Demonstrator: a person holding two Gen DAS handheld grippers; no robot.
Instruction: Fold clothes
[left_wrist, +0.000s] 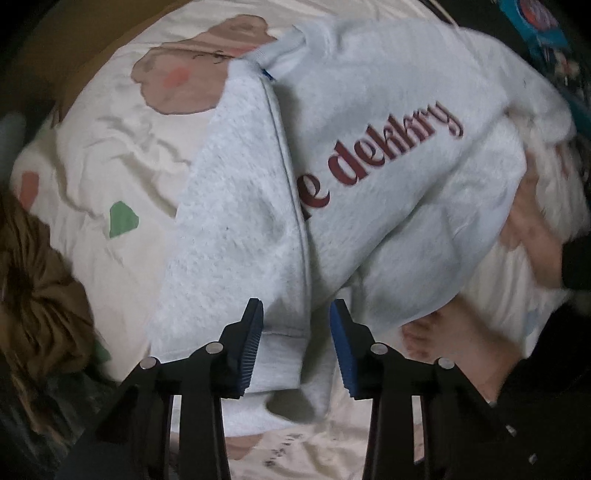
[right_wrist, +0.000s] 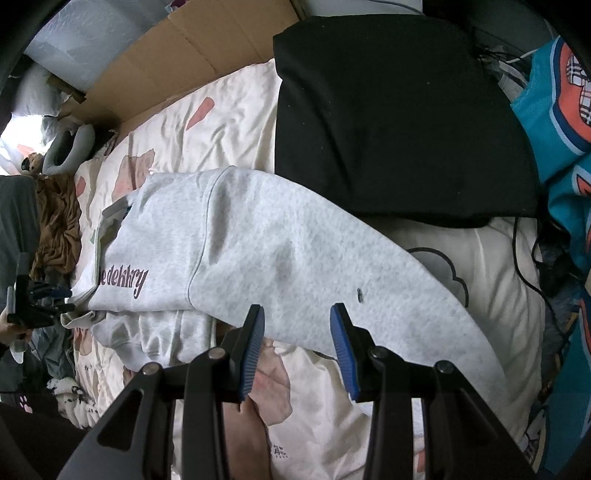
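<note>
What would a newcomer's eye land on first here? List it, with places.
The light grey sweatshirt with dark red lettering sprawls across the cream patterned bedsheet. A black folded garment lies beyond it, with a teal printed fabric at the right edge. The right gripper hovers over its sleeve.

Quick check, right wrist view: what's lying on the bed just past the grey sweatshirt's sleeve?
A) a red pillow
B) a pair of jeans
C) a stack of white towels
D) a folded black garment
D: a folded black garment lies on the cream bedsheet just beyond the sleeve of the grey sweatshirt; no towels, red pillow or jeans show there.
</note>
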